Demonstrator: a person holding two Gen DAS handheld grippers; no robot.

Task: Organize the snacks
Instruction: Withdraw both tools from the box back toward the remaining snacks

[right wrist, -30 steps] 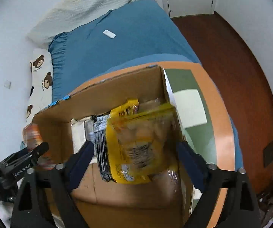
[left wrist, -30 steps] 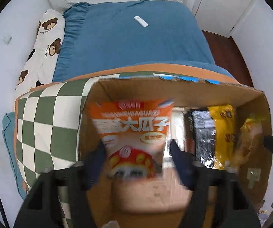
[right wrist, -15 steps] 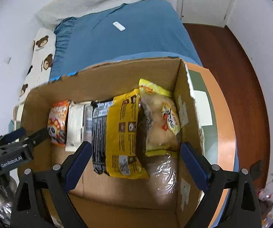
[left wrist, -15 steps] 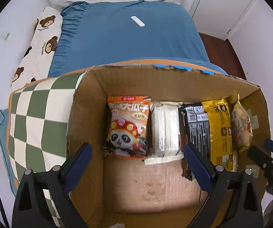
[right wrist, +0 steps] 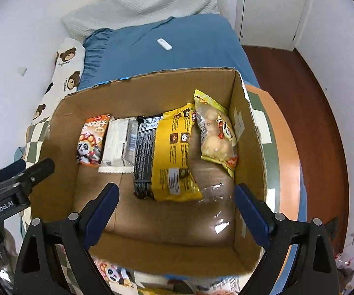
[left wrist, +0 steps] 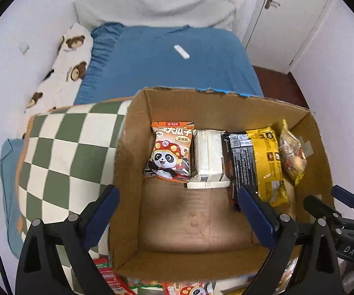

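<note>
An open cardboard box [left wrist: 127, 172] [right wrist: 61, 113] holds a row of snacks: an orange panda packet [left wrist: 170, 153] [right wrist: 92, 142], a white packet [left wrist: 209, 158] [right wrist: 119, 145], a black and yellow bag [left wrist: 255, 162] [right wrist: 169, 152] and a clear bag of round pastries [left wrist: 291, 156] [right wrist: 216, 135]. My left gripper [left wrist: 178, 196] is open and empty above the box's near left part. My right gripper [right wrist: 175, 193] is open and empty above the near right part. Each gripper shows at the edge of the other's view.
The box stands on a green and white checked cloth [left wrist: 66, 152] on an orange-edged table [right wrist: 282, 135]. More snack packets [left wrist: 189, 288] [right wrist: 110, 272] lie below the box's near wall. A blue bed [left wrist: 164, 66] with a white remote [left wrist: 181, 51] lies behind.
Both grippers let go of their packets, the orange panda packet on the left and the pastry bag on the right, which now lie in the box. Both grippers have drawn back and up.
</note>
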